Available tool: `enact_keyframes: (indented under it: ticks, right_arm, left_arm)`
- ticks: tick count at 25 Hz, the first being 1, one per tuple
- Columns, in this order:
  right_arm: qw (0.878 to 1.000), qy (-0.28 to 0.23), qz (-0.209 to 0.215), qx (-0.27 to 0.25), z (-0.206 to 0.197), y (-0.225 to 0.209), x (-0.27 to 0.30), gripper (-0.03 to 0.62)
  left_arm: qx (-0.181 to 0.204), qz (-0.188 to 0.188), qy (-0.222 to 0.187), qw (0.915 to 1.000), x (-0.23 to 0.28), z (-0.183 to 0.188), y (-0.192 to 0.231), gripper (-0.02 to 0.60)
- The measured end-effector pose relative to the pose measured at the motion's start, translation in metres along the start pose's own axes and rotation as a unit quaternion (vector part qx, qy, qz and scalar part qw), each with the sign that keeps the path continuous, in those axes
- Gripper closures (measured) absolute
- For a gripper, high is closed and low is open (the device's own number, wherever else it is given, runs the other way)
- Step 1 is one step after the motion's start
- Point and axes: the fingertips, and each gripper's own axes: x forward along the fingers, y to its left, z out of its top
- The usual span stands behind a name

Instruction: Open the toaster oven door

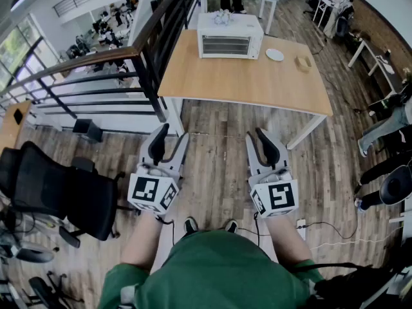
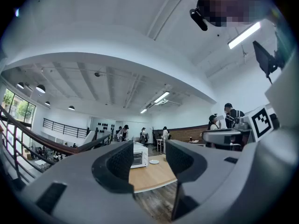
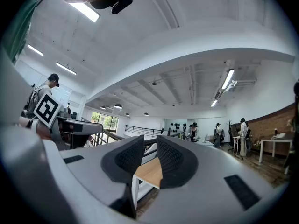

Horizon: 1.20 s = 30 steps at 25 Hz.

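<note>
With the left gripper [image 1: 172, 134] wide and the right gripper [image 1: 256, 135] narrower, both empty, the far toaster oven [image 1: 230, 24] has a door [image 1: 226, 45] that is probably stiff and hinged, best gripped at its top edge.

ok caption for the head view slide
Person faces the wooden table with the closed toaster oven at its far edge; left tool and right tool open and empty.

Left hand-held gripper [image 1: 170, 141] and right hand-held gripper [image 1: 260, 144] hover, jaws apart.
</note>
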Motion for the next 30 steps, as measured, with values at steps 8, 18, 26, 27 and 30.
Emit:
enact_keyframes:
  ticks: [8, 18, 26, 27, 30]
  right_arm:
    - [1.000, 0.014, -0.023, -0.006, 0.002, 0.053, 0.031, 0.494]
    - [0.992, 0.037, -0.120, -0.005, 0.001, 0.060, 0.044, 0.484]
    - [0.989, 0.033, -0.146, 0.011, -0.006, 0.037, 0.057, 0.467]
    - [0.989, 0.033, -0.143, 0.017, -0.010, 0.033, 0.062, 0.467]
    - [0.990, 0.027, -0.134, 0.039, -0.022, 0.015, 0.082, 0.467]
  left_arm:
    - [-0.014, -0.020, -0.009, 0.9997, -0.022, 0.008, 0.060, 0.354]
    - [-0.033, -0.049, -0.013, 0.9982, -0.019, 0.001, 0.122, 0.354]
    - [-0.048, -0.061, -0.009, 0.9970, 0.004, -0.004, 0.133, 0.354]
    - [-0.049, -0.059, -0.006, 0.9970, 0.009, -0.006, 0.134, 0.353]
    - [-0.038, -0.052, 0.003, 0.9979, 0.028, -0.010, 0.136, 0.353]
